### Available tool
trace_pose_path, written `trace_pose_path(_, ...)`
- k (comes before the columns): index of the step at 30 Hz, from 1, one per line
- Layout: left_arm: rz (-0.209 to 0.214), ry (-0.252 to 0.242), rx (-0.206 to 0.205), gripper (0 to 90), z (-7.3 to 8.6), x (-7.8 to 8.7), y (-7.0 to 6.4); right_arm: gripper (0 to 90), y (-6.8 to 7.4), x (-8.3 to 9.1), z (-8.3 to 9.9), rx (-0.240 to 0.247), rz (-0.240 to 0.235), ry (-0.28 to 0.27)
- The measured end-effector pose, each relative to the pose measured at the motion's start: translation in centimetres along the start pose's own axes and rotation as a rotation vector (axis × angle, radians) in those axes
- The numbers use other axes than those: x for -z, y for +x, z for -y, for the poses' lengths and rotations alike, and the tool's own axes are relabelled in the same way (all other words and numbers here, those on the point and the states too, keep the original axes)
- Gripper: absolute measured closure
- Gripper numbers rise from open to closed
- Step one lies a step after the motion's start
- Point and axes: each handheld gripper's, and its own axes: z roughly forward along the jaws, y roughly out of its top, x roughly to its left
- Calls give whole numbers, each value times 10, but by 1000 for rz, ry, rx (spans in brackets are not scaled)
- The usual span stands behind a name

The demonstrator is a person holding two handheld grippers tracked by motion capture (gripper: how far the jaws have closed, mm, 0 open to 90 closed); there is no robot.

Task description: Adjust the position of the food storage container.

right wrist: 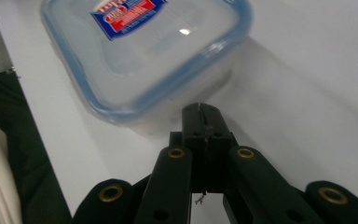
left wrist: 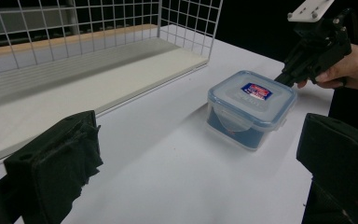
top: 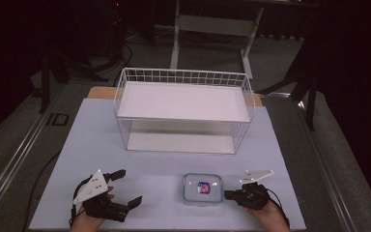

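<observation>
One clear square plastic box with blue-rimmed lid (top: 202, 189), contents unclear, on the white table (top: 164, 164). Right gripper (top: 228, 195): jaws closed, tip just beside it. Left gripper (top: 128, 188): jaws wide, well apart. White wire rack (top: 183, 113) behind.

clear box (top: 202, 189) | blue-rimmed lid shut, red-blue label | upright, flat | table's near edge

The table (top: 164, 164) lies open between the wire shelf (top: 183, 111) at the back and the front edge; the lidded box (top: 202, 188) stands in that strip, right of middle; the right tool (top: 227, 195), jaws together, crowds the box's right side; the left tool (top: 125, 188), jaws wide, has bare table between it and the box; the shelf's two levels are bare, fenced by wire walls.
</observation>
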Motion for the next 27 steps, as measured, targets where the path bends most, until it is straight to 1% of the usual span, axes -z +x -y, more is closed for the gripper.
trace_pose_path(1, -1, 1, -2, 3, 0, 0, 0, 900, 1, -2, -2, 8, 0, 6)
trace_pose_path(4, 0, 5, -6, 2, 0, -1, 0, 900, 0, -7, -7, 4, -15, 9)
trace_pose_path(6, 0, 7, 4, 3, 1, -1, 1, 900, 1, -11, -11, 10, -15, 12)
trace_pose_path(8, 1, 9, 2, 3, 1, -2, 1, 900, 1, -14, -15, 17, -23, 17)
trace_pose_path(10, 3, 7, 0, 3, 1, -2, 0, 900, 2, -18, -20, 33, -25, 20)
trace_pose_path(14, 5, 12, -3, 3, 1, -1, -1, 900, 6, -30, -28, 44, -38, 13)
trace_pose_path(18, 7, 14, -1, 3, 1, -1, 0, 900, 11, -36, -36, 67, -41, 20)
trace_pose_path(22, 11, 22, -3, 3, 1, -2, -1, 900, 13, -46, -47, 75, -44, 28)
trace_pose_path(27, 11, 25, -6, 3, 2, -3, -2, 900, 17, -56, -55, 87, -58, 29)
